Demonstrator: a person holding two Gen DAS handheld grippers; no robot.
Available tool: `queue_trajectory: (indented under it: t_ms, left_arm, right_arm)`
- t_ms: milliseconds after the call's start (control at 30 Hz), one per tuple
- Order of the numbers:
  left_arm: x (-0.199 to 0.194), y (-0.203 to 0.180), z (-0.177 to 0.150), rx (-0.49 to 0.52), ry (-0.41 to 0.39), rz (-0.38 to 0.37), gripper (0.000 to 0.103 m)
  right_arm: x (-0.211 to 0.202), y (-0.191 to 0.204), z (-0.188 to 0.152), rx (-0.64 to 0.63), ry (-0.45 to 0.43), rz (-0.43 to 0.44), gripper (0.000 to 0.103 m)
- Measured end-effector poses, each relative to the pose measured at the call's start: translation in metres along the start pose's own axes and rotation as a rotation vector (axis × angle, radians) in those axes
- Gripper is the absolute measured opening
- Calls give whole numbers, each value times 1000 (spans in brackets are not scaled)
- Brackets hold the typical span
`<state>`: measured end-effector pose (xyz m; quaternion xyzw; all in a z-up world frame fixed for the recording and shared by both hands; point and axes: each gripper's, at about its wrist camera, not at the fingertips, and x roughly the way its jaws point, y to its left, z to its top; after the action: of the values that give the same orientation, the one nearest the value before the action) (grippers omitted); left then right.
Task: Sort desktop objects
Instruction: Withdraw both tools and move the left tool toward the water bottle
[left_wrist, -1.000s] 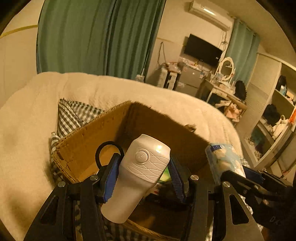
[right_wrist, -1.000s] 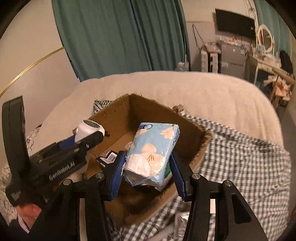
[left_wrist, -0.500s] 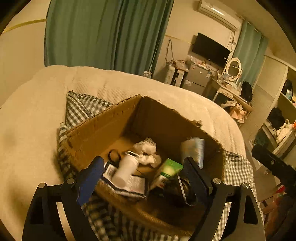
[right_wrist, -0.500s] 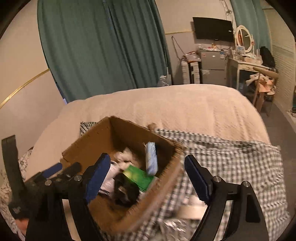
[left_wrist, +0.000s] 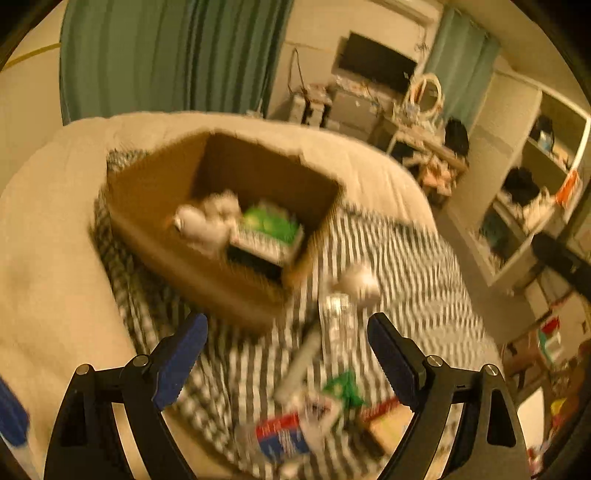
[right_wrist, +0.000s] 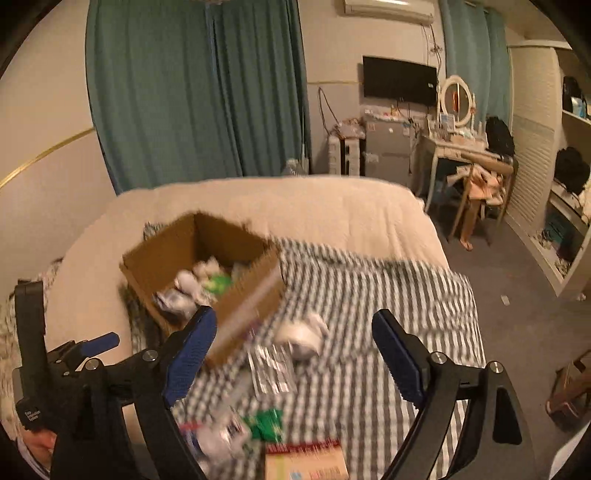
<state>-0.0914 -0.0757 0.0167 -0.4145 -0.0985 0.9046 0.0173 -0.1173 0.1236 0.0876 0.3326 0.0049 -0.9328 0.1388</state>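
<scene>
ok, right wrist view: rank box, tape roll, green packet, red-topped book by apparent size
1. Box: clearly largest.
2. Red-topped book: cut off by the frame edge and nearest the camera, so its rank is unsure.
3. Tape roll and green packet: look alike, both blurred; not ranked.

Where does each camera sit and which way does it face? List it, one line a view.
Left wrist: on the left gripper, open, facing down at the cardboard box and checked cloth.
Right wrist: on the right gripper, open, facing the same bed from further back; the left gripper shows at lower left.
Shared: cardboard box, checked cloth, television.
</scene>
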Motion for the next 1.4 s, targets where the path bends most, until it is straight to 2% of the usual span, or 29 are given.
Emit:
queue_trajectory:
  t_ms: [67,167,300,333,367,400,433,567,733,900,1033,1100,1400]
  left_arm:
    - [6,-7,-23,37,45,16,91]
    - [20,-8,-60,33,145,104,91]
    - [45,-7,-92,-55,309,57,91]
    - [52,-6,-96,-93,340,73,91]
    - [54,-5,-97,-118,343,98,91]
    - [56,-7,-97,-133,321,168,91]
    - [58,-8,-96,-151,322,198,92]
    - [78,-11,-91,-210,355,204,98]
    - [112,-4,-95,-259,429,290,100]
    - [115,3,-95,-304,405,279,100]
    - [133,8,-95,-279,450,310,103]
    - [141,13,-97,-301,473,311,103]
    - [136,14,-104,-282,480,298,103]
  right_arm:
    - [-2,-8,-23,6,25,-2,86]
    - [1,-21,-59,16,87,4,86]
    - [5,-35,-103,15,161,-32,91]
    - [7,-36,-110,15,168,-37,91]
    - [6,-38,-117,14,174,-36,91]
    - [6,-40,-123,17,179,-33,91]
    - [7,-40,-127,22,180,-33,91]
    - [12,-47,-139,63,190,-29,91]
    - [14,-48,-140,62,193,-20,91]
    - [27,-42,-142,46,218,-14,91]
    - [41,-40,-150,52,252,4,91]
    - [47,-38,-155,40,268,-9,93]
    - [72,-23,-178,14,348,54,98]
